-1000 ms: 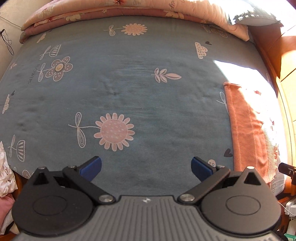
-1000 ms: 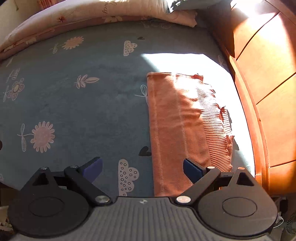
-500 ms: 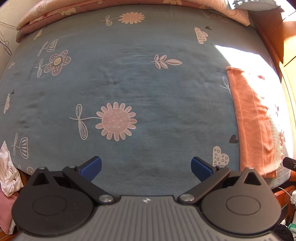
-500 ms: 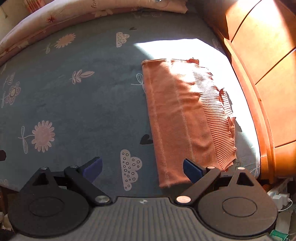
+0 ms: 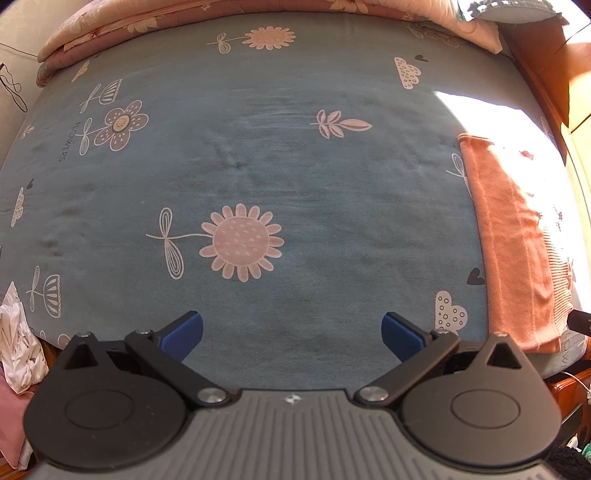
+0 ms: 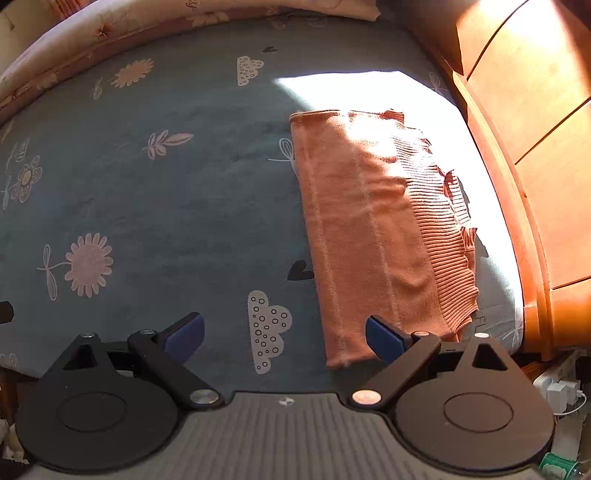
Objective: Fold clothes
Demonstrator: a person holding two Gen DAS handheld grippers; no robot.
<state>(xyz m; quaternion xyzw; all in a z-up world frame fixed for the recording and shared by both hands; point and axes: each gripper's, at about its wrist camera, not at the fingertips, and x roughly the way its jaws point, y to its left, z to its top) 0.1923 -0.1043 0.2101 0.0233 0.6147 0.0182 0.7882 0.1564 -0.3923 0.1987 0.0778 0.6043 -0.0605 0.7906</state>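
Bed (image 5: 295, 166) under blue flowered sheet, folded orange garment (image 6: 376, 229) flat near its right edge, quilt (image 5: 221, 14) along far end

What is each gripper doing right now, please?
Left gripper: open, holding nothing, over the blue flower-print bedsheet.
Right gripper: open, holding nothing, near the folded orange knitted garment.

L tongs (image 5: 291, 334) wide apart, empty; folded orange garment (image 5: 517, 251) at right.

Orange knit garment (image 6: 373, 229) lies folded flat along the bed's right edge
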